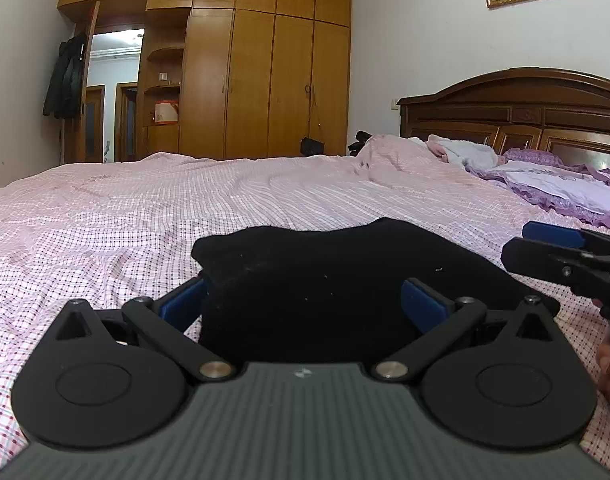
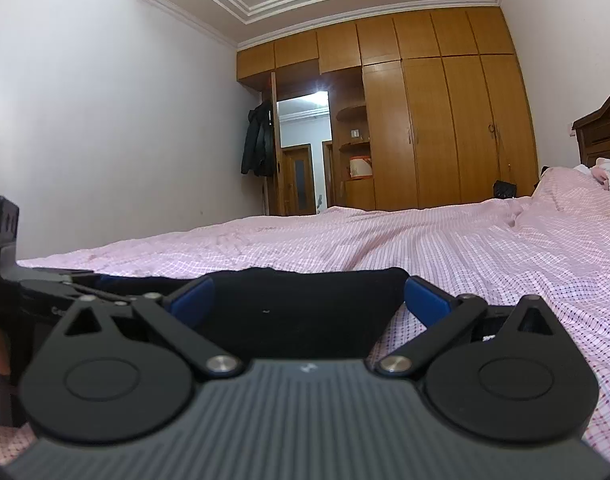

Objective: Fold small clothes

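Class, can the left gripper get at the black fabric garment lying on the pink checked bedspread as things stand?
Probably yes: the left gripper sits open with the black fabric garment between its blue-padded fingers, and nothing lies between them on the pink checked bedspread.

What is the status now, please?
Both grippers open: left gripper, right gripper. Black garment flat on checked bedsheet, between jaws. No obstruction.

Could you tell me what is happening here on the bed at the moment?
A person is working on a black garment lying on the pink checked bedspread, with a handheld gripper in each hand. The left gripper and the right gripper both sit low over the near edge of the cloth with their jaws wide open on either side of it, so neither is pinching it yet. The garment looks partly bunched rather than neatly folded.
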Available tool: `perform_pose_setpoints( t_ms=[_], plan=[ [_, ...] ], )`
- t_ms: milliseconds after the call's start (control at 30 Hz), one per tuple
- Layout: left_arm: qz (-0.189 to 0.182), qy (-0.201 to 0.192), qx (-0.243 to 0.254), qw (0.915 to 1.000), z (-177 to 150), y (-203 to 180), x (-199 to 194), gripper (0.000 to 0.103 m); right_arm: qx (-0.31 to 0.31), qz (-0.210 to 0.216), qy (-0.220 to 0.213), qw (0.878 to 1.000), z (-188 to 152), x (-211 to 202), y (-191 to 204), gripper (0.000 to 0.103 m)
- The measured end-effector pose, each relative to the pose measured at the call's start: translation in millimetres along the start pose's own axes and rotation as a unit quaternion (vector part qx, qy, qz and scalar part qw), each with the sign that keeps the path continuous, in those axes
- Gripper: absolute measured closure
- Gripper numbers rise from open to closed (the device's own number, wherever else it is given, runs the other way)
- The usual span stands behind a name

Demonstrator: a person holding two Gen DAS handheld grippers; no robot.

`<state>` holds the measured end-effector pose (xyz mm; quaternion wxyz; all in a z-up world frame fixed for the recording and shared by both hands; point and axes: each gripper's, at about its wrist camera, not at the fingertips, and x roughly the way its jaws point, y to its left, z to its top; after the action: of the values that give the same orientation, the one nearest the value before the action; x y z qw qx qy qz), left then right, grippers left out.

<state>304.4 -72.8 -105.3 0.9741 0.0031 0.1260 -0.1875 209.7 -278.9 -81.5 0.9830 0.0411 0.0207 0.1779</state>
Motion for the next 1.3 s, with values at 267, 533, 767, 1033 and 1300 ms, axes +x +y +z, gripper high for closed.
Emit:
perform_pose_setpoints(
  t_ms=[267, 533, 767, 1033, 1300],
  plan=[
    [-0.001, -0.001, 0.002, 1.0000, -0.9, 0.7, -1.4, 0.000, 0.000, 0.000, 0.004, 1.000, 0.6, 2.8, -0.5, 0.000],
    [-0.002, -0.001, 0.002, 1.0000, -0.8, 0.5, -1.5, 0.000, 0.000, -0.001, 0.006, 1.000, 0.8, 4.0, -0.7, 0.000],
    [-0.002, -0.001, 0.005, 1.0000, -1.7, -0.4, -0.6, 0.000, -0.001, -0.001, 0.007, 1.000, 0.2, 3.5, 0.0, 0.000],
    [-0.004, 0.000, 0.006, 1.0000, -2.7, -0.4, -0.4, 0.000, -0.001, -0.001, 0.008, 1.000, -0.1, 3.3, 0.3, 0.000],
    [-0.004, 0.000, 0.006, 1.0000, -2.8, -0.4, -0.4, 0.000, -0.001, -0.001, 0.008, 1.000, 0.3, 2.9, 0.1, 0.000]
  ],
)
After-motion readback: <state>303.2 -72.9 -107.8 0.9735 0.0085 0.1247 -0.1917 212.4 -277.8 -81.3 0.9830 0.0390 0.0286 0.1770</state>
